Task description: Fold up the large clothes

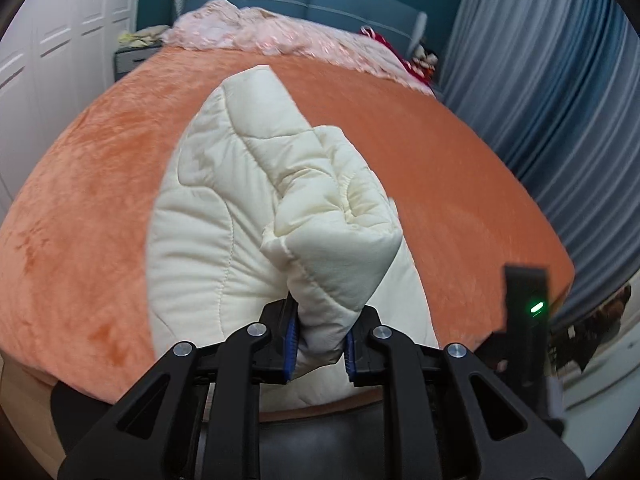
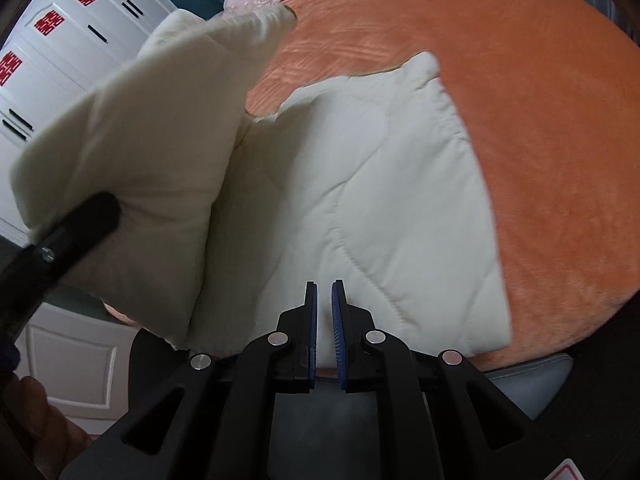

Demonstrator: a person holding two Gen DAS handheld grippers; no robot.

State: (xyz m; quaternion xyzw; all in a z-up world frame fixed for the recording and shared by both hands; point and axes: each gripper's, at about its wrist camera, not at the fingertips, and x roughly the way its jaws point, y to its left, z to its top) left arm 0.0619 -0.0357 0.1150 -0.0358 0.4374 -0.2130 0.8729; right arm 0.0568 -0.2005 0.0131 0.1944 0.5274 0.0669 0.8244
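Left hand-held gripper (image 1: 321, 334) was clamped on a bunched fold of the cream quilted jacket (image 1: 224, 208), lifting it off the orange bed (image 1: 460, 168). Right hand-held gripper (image 2: 325, 300) hovered just above the flat part, jaws barely apart, holding nothing.

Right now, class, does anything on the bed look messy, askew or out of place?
Yes. The cream padded coat is only half flat: one part is bunched up in the left tool and lifted off the orange blanket. A crumpled pink cover is heaped by the headboard.
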